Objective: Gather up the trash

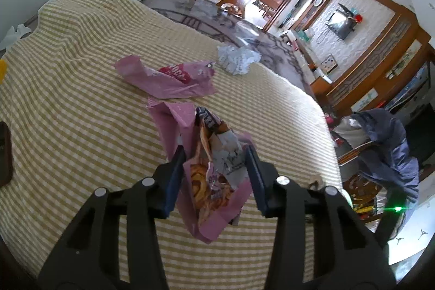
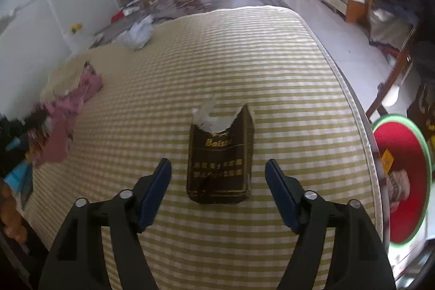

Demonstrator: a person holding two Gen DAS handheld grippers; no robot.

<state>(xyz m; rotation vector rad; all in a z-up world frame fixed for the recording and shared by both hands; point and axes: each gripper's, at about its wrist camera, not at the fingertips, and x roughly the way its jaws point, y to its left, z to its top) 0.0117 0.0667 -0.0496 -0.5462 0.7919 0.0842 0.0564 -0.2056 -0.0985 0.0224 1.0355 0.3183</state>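
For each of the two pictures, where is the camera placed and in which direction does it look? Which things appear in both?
Left wrist view: sits on the left gripper, looks forward and down over the checked cloth; its two fingers clamp a bundle of wrappers.
Right wrist view: sits on the right gripper, looks down at a torn brown packet lying between its open fingers, untouched.
Shared: the checked cloth, the crumpled white paper, the pink wrapper.

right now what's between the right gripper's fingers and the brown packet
Nothing but bare checked cloth. In the right wrist view the brown packet lies between the open right gripper fingers, untouched.
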